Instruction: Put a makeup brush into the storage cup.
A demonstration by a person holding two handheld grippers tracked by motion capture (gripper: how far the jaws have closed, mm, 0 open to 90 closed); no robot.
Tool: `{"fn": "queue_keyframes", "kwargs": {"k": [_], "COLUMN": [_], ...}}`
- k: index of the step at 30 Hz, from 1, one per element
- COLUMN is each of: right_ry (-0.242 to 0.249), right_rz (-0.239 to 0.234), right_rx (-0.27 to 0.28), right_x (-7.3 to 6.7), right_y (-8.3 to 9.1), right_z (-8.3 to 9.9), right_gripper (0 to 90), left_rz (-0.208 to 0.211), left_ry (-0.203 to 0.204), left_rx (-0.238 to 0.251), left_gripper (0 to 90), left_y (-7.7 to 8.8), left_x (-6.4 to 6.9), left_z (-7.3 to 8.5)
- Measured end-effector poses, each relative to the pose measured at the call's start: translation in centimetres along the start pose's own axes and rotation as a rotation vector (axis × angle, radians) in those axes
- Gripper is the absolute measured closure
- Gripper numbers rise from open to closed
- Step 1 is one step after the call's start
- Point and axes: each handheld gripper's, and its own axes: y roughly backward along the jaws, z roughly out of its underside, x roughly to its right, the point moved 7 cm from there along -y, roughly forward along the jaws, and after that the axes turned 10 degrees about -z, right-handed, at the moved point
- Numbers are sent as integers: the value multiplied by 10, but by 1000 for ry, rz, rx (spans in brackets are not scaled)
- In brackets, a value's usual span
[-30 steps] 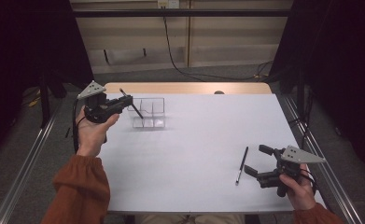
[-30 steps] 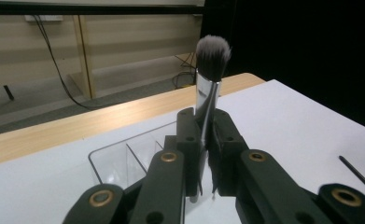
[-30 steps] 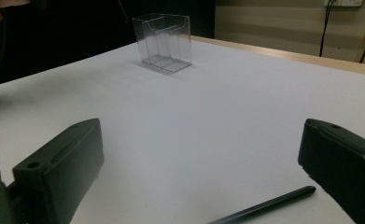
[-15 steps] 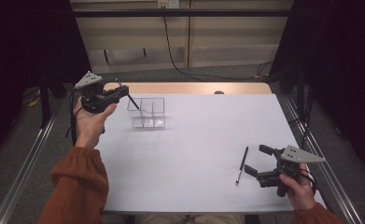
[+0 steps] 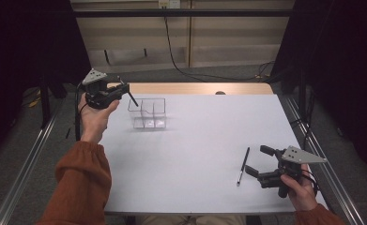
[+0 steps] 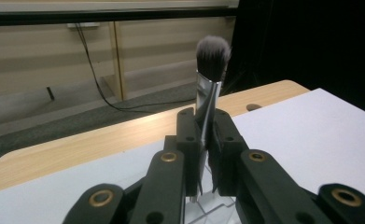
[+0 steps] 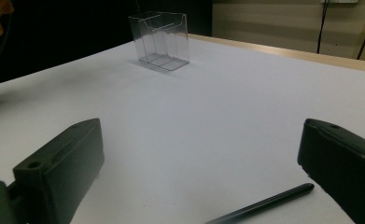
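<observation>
Holding a makeup brush [image 6: 211, 79] clamped bristles-up, left tongs [image 5: 121, 92] hover just left of the clear organizer [image 5: 147, 112] at the worktop's [image 5: 200, 140] far side. Right tongs [image 5: 257, 163] rest apart beside a second brush [image 5: 243, 166], long axis running near-to-far.

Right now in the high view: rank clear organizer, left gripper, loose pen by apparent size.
1. Left gripper, shut on the makeup brush, and clear organizer: look alike, gripper raised nearer camera, so unsure.
2. Pen: thinnest, smallest.
</observation>
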Motion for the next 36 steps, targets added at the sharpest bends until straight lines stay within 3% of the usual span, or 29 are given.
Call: {"fn": "queue_keyframes", "kwargs": {"k": [13, 36], "right_ry": [0, -3], "right_rz": [-2, -8], "right_rx": [-7, -7], "right_x": [-1, -1], "right_y": [-1, -1], "right_z": [1, 1], "right_gripper": [0, 1], "left_rz": [-7, -12], "left_ry": [-25, -24], "left_rx": [-31, -76], "left_gripper": [841, 841], "left_y": [-9, -18], "left_x": [0, -3], "left_z": [11, 30]}}
